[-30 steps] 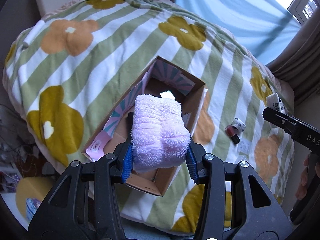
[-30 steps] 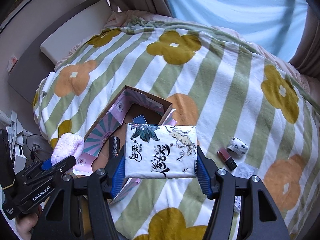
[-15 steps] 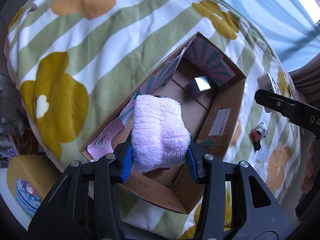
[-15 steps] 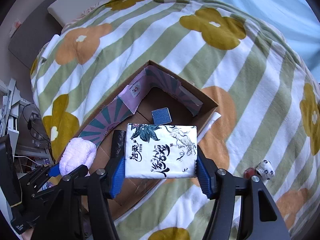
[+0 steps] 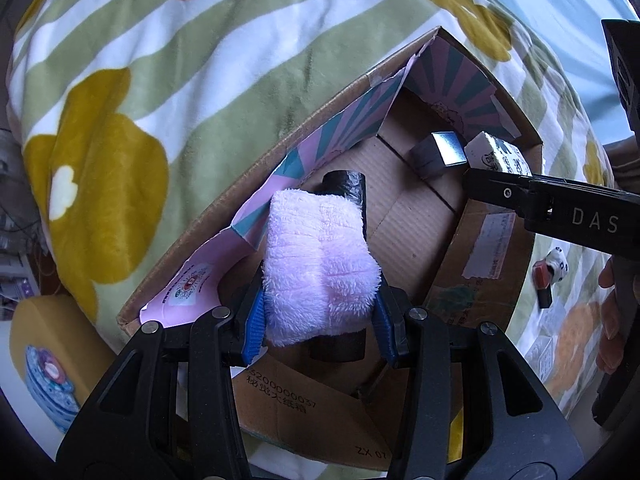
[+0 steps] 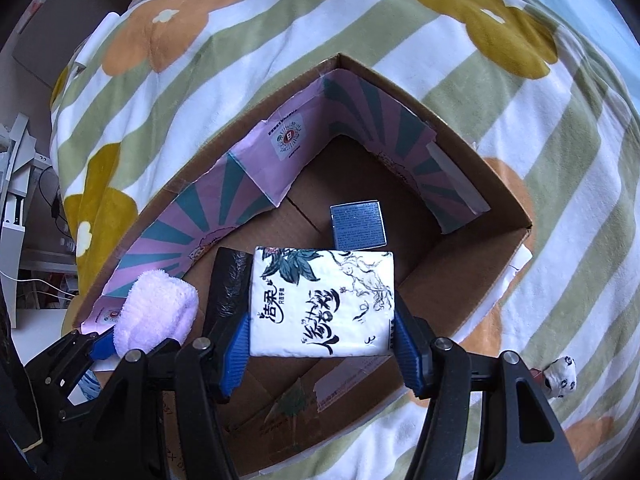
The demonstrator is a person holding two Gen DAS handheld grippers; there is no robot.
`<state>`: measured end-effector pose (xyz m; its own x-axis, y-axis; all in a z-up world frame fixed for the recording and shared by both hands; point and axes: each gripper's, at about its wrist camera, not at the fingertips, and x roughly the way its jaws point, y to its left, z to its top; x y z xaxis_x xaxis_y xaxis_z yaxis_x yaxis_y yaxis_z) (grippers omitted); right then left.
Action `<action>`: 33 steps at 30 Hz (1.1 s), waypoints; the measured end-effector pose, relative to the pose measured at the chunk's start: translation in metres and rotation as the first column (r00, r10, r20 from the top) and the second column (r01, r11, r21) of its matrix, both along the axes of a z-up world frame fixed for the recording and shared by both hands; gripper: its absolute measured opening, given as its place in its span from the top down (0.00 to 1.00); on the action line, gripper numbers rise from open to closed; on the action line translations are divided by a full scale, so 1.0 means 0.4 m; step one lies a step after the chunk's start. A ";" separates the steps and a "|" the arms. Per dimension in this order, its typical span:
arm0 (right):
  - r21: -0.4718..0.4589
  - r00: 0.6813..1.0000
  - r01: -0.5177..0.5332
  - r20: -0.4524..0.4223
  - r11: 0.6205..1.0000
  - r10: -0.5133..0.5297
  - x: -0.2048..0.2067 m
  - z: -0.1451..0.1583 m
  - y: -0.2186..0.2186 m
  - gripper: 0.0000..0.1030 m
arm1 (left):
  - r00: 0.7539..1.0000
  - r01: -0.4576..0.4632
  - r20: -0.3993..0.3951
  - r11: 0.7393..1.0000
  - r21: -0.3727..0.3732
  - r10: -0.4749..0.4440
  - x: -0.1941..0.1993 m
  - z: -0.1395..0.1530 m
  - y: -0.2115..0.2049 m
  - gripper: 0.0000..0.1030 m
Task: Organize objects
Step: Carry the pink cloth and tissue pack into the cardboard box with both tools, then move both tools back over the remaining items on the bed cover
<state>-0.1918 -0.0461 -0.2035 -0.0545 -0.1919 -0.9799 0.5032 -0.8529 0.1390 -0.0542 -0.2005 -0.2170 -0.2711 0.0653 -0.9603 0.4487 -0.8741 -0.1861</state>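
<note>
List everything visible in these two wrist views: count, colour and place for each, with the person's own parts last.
cardboard box: 1, brown with pink-and-teal liner, open on the blanket
blanket: 1, green and white stripes with yellow and orange flowers, under the box
fluffy cloth: 1, pale pink, held above the box's near end
tissue pack: 1, white with black script, held above the box
small box: 1, dark blue, on the box floor
black roll: 1, on the box floor, beyond the cloth
panda-print item: 1, white and black, on the blanket outside the box
left claw: black, blue pads, shut on the cloth
right claw: black, blue pads, shut on the pack
hand: 1, right edge of left view
</note>
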 end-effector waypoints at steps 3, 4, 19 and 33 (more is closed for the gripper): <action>-0.019 0.999 0.005 0.034 1.000 -0.005 -0.009 -0.011 -0.002 0.42 | 1.000 -0.003 0.006 1.000 -0.021 0.003 -0.003 0.008 0.000 0.56; -0.025 0.999 0.006 0.049 1.000 -0.005 -0.012 -0.016 -0.001 0.32 | 1.000 0.004 0.011 0.999 -0.033 -0.004 -0.005 0.012 0.003 0.42; -0.048 0.999 0.041 0.017 0.998 -0.040 -0.012 0.008 0.017 0.02 | 0.999 0.041 0.001 0.998 -0.048 -0.041 0.017 0.052 0.018 0.00; -0.067 0.999 0.039 -0.020 0.997 -0.041 0.049 0.114 0.036 0.02 | 0.997 0.059 -0.047 0.997 -0.044 -0.061 0.052 0.135 0.021 0.00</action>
